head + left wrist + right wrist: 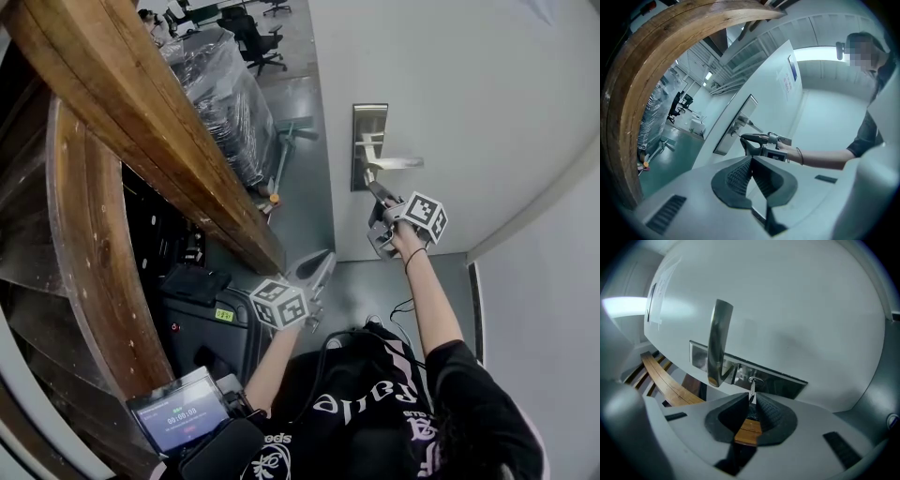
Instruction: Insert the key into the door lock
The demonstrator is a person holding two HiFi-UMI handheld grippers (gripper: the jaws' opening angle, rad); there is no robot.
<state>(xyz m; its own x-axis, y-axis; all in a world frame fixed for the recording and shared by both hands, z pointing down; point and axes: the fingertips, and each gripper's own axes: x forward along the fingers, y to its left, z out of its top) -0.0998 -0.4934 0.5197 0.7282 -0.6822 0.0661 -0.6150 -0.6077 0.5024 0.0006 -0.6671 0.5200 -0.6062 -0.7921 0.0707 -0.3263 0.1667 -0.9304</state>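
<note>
The right tool [751, 401] is clamped on the key [751, 392], whose tip meets the lock [755, 380] in the steel plate [368, 127] just ahead, beside the handle [396, 163] of the white door [469, 84]. The left tool [751, 161], jaws together and empty, hangs well back over the grey-green floor [314, 197], with a curved wooden beam [141, 122] to its left.

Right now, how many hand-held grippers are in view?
2. The right hand-held gripper is at the lock plate, shut on the key; the left hand-held gripper is lower, off the door, shut and empty.
</note>
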